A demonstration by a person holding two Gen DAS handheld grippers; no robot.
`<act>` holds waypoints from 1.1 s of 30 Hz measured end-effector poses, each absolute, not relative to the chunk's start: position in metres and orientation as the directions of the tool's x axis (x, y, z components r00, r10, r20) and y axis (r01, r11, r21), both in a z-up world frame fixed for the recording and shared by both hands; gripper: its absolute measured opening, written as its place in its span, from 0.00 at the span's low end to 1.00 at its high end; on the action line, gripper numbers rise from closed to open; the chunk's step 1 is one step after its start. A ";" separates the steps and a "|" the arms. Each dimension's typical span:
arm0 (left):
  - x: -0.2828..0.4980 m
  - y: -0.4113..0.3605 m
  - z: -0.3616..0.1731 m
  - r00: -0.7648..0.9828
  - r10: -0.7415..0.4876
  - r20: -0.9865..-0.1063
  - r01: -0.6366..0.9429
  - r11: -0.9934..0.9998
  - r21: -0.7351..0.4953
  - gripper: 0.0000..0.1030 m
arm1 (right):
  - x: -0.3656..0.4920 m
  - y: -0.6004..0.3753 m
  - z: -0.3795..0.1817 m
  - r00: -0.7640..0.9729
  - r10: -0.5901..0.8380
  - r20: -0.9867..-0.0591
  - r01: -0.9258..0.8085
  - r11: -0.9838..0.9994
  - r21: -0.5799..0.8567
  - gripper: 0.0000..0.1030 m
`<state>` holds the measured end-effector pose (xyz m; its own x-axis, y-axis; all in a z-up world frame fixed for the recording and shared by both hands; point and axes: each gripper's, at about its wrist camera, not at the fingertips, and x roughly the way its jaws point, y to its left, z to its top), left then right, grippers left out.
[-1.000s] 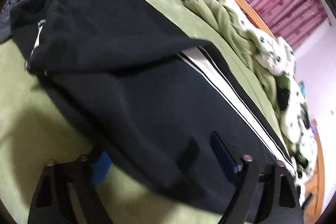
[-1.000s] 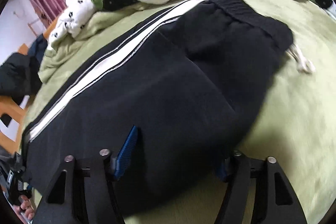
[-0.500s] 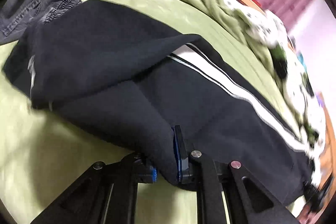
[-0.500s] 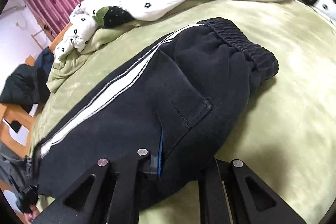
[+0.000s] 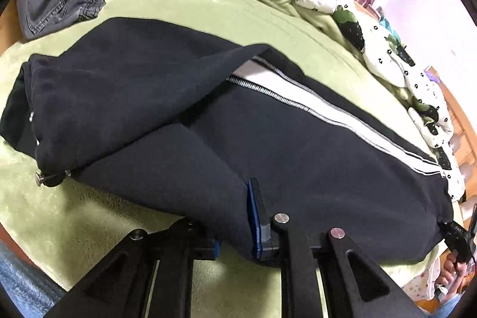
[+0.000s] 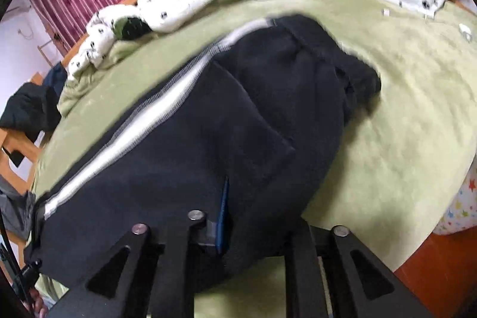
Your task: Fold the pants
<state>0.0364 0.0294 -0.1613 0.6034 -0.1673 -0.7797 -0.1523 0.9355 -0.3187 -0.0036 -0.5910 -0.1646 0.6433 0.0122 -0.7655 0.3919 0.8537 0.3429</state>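
The left gripper (image 5: pixel 235 231) is clamped on the near edge of the black pants (image 5: pixel 298 157). The right gripper (image 6: pixel 256 228) pinches that edge too, on the green blanket (image 6: pixel 402 109).

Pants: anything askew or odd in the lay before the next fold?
Yes. One leg of the pants lies slanted across the other near the cuffs, covering part of the white stripe, so the legs aren't stacked evenly. Left gripper and right gripper each pinch the near edge.

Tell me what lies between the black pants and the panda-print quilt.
In the left wrist view, only bare green blanket separates the black pants from the panda-print quilt.
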 end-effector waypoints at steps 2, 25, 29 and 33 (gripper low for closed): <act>0.033 0.033 -0.161 0.603 -0.186 -0.776 -0.155 0.927 -0.342 0.20 | -0.014 -0.600 -0.161 0.670 0.003 -0.742 0.399 0.842 0.363 0.35; -0.006 0.062 -0.114 0.692 0.037 -0.721 -0.244 0.952 -0.186 0.59 | 0.049 -0.657 -0.145 0.636 -0.215 -0.741 0.541 0.809 0.230 0.48; -0.005 0.083 -0.109 0.686 0.059 -0.726 -0.240 0.959 -0.150 0.57 | 0.032 -0.639 -0.135 0.569 -0.340 -0.749 0.535 0.844 0.023 0.48; 0.003 0.098 -0.113 0.674 0.068 -0.735 -0.244 0.961 -0.134 0.46 | 0.008 -0.620 -0.108 0.572 -0.409 -0.711 0.589 0.808 0.008 0.51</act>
